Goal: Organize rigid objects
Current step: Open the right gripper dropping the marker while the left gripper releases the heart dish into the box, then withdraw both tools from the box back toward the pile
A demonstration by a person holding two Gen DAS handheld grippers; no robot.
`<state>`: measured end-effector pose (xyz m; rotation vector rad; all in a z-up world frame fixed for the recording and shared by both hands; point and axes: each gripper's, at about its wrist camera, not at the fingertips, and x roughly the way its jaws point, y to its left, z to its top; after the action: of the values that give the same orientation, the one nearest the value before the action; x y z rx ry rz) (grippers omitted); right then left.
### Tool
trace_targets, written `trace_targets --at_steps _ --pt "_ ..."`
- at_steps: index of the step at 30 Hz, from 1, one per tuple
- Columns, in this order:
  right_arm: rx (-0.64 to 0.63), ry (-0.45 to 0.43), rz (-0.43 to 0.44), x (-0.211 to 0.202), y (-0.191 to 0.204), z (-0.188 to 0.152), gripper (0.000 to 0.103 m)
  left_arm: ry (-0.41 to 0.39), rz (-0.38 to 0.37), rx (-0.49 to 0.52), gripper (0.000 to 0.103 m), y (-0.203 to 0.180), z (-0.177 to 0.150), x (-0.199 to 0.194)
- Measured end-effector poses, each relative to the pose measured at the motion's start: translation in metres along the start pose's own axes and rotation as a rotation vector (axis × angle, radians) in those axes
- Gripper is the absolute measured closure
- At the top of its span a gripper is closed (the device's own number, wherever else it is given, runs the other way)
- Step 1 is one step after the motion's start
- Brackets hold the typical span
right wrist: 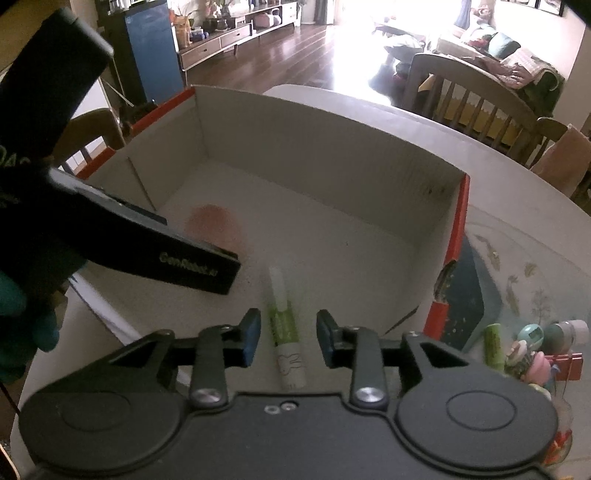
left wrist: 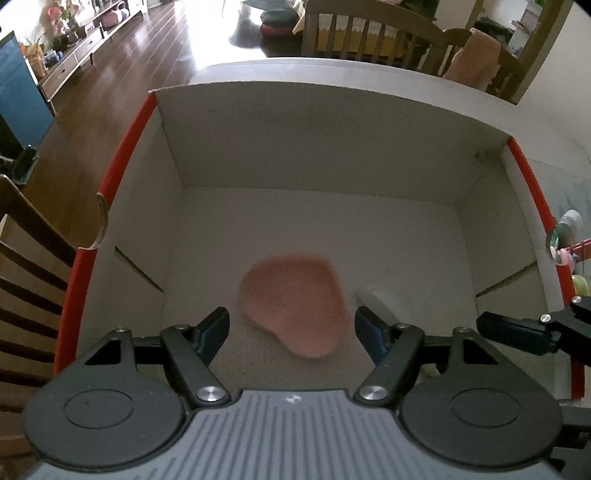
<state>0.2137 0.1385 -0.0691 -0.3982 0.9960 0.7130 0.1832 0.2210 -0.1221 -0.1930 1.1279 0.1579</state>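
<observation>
A white cardboard box with red outer sides (left wrist: pixel 122 162) (right wrist: pixel 456 229) stands on the table. A pink flat heart-shaped object (left wrist: pixel 295 302) (right wrist: pixel 214 225) lies on its floor. A green and white tube (right wrist: pixel 286 328) lies in the box near the front; in the left wrist view it shows as a pale blur (left wrist: pixel 376 295). My left gripper (left wrist: pixel 291 328) is open above the pink object, holding nothing. My right gripper (right wrist: pixel 288 336) is open, its fingers either side of the tube and above it. The left gripper also shows in the right wrist view (right wrist: pixel 177 262).
Several small toys and bottles (right wrist: pixel 532 350) lie on the table right of the box, with a green tube (right wrist: pixel 493 347) among them. Wooden chairs (left wrist: pixel 369 33) stand beyond the table, another chair (left wrist: pixel 26 277) at the left. The table edge (right wrist: pixel 369 99) is just behind the box.
</observation>
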Motion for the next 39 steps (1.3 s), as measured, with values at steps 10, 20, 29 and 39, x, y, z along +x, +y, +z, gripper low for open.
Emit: trace_targets --at_steps 10,20,29,39 --pt "0.03 -0.051 0.016 -0.025 -0.004 -0.009 0.056 -0.073 -0.005 0.001 0.028 0.006 -0.01 -0.035" --pt "0.052 -0.127 0.059 -0.061 -0.007 -0.015 0.053 -0.17 -0.022 0.028 0.028 -0.008 -0.023 -0.081" --pt "0.065 -0.205 0.083 -0.101 -0.015 -0.029 0.044 -0.257 -0.044 0.07 0.028 -0.031 -0.032 -0.126" --pt "0.105 -0.291 0.103 -0.136 -0.039 -0.056 0.032 -0.336 -0.058 0.089 0.02 -0.059 -0.047 -0.155"
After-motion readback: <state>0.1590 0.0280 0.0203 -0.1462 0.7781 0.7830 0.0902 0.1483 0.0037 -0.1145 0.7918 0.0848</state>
